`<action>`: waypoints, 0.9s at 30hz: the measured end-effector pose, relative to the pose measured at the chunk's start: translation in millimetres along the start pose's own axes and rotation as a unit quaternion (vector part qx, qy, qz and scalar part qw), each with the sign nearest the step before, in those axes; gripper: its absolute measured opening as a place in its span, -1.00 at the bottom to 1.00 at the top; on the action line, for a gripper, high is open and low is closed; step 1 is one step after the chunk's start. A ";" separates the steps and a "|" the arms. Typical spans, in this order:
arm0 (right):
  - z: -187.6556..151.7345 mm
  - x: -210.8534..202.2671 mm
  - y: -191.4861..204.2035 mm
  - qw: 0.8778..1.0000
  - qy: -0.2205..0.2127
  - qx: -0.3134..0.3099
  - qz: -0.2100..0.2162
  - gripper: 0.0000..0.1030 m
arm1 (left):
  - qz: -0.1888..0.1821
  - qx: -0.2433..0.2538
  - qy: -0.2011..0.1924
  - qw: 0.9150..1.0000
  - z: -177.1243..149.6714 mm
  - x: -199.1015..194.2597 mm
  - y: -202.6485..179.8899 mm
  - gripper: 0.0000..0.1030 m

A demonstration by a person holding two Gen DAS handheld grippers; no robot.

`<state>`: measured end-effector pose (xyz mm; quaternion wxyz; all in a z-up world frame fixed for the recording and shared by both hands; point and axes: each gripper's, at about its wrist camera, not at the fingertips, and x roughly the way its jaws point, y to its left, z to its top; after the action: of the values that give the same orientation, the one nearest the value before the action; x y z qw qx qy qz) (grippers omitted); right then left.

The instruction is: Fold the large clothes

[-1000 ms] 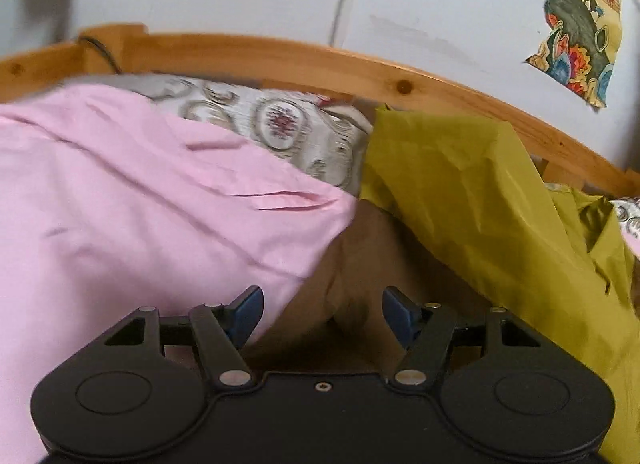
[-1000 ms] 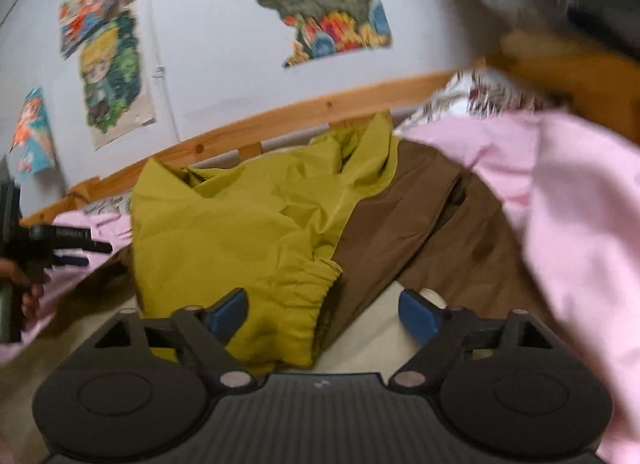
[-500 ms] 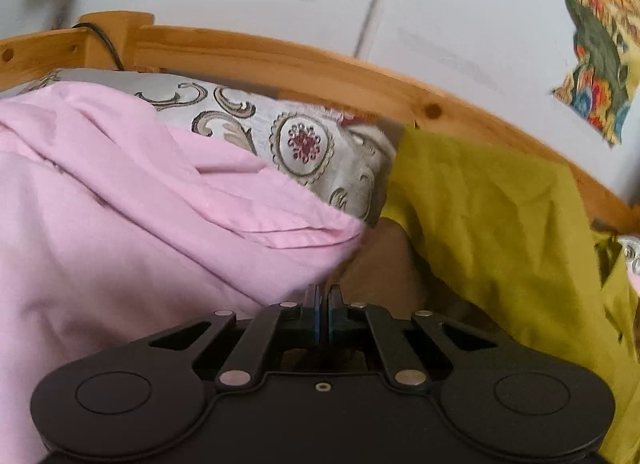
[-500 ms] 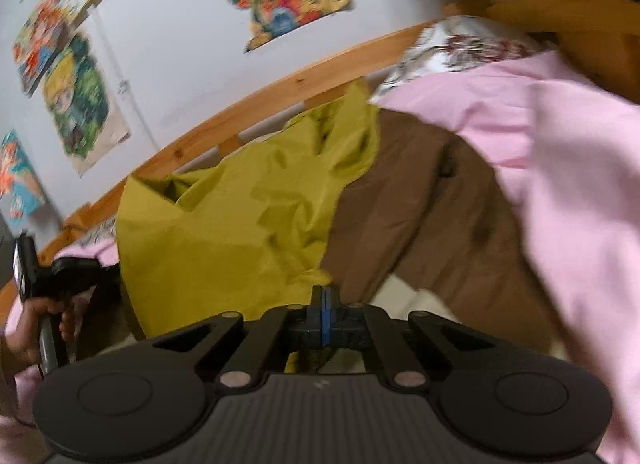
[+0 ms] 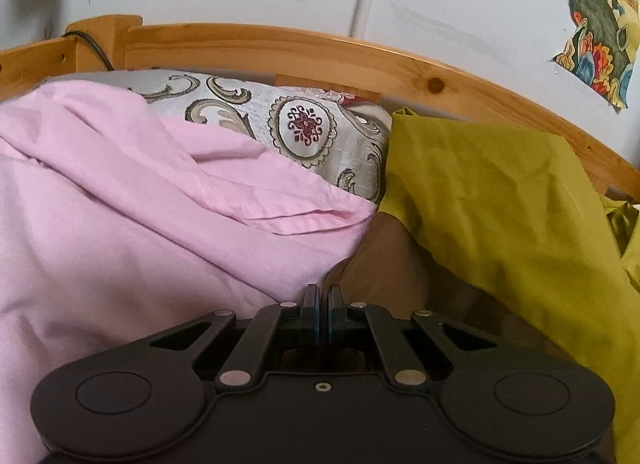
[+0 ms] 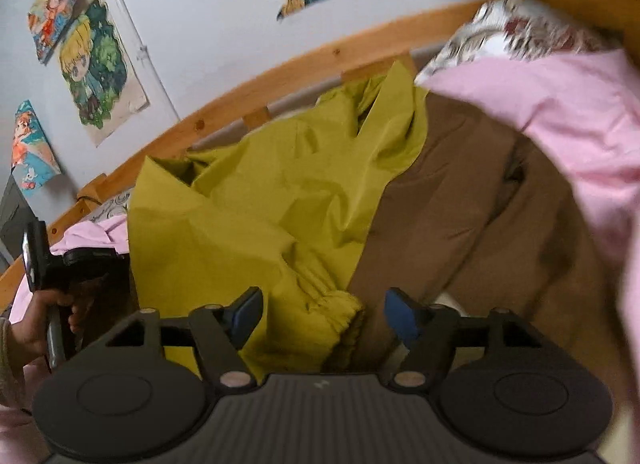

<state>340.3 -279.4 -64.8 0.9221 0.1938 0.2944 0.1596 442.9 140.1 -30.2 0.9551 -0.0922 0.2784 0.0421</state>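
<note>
Wooden bed rail (image 5: 304, 49) and a pale wall hung with torn cartoon posters (image 6: 100, 72) back the whole scene; everything below is laid out on the bed. The jacket (image 6: 256, 200), olive-yellow with a brown half (image 6: 460, 192), lies spread and rumpled against that rail, its elastic cuff (image 6: 336, 312) drawn toward the near edge of the bed. In the left wrist view the yellow cloth (image 5: 500, 192) sits below the rail, with the brown part (image 5: 384, 264) running down from it toward the camera.

The left gripper (image 5: 321, 312) has its jaws pressed together right at the brown cloth's near edge; whether any fabric is actually pinched between them I cannot tell, since the contact is hidden behind the fingers. The right gripper (image 6: 320, 316) has its jaws spread wide and holds nothing, with the cuff lying just in front of and between the blue pads (image 6: 245, 310).

A pink sheet (image 5: 132, 224) is heaped beside the jacket on both sides along the rail, and a patterned pillow (image 5: 304, 132) leans on the rail behind it.

By my reading the fold itself has not begun: this is the gripping step, one side taken (perhaps) and the sleeve end not yet. The next move calls for closing the right jaws on the cuff, then lifting both ends together to pull the jacket flat, clear of the pink sheet, before any fold line is made.
</note>
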 end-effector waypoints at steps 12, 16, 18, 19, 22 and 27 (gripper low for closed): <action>-2.0 -10.5 9.2 0.995 0.038 -0.085 -0.036 -0.49 | 0.025 0.041 -0.004 0.999 -5.4 -7.6 -15.4 -0.37; 35.5 -16.4 23.3 0.987 -0.005 -0.154 -0.041 -0.11 | 0.028 0.066 -0.052 0.996 -10.0 -40.0 -39.4 0.43; 56.8 -6.3 35.4 0.981 -0.016 -0.188 -0.039 -0.11 | 0.008 0.078 -0.064 0.995 -15.0 -55.3 -58.0 0.50; 67.6 2.1 41.4 0.977 -0.022 -0.208 -0.034 -0.11 | -0.005 0.081 -0.060 0.995 -18.2 -60.1 -66.7 0.50; 96.8 39.0 58.8 0.968 -0.018 -0.251 -0.026 -0.11 | -0.055 0.081 -0.033 0.995 -33.9 -72.5 -93.2 0.51; 121.4 94.7 73.0 0.959 0.044 -0.280 0.018 -0.11 | -0.132 0.074 0.011 0.988 -67.0 -81.0 -123.8 0.57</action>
<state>474.1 -208.8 13.9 0.9224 -0.0738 0.2751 0.2608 356.0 3.1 -23.0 0.9534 -0.0579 0.2764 -0.1060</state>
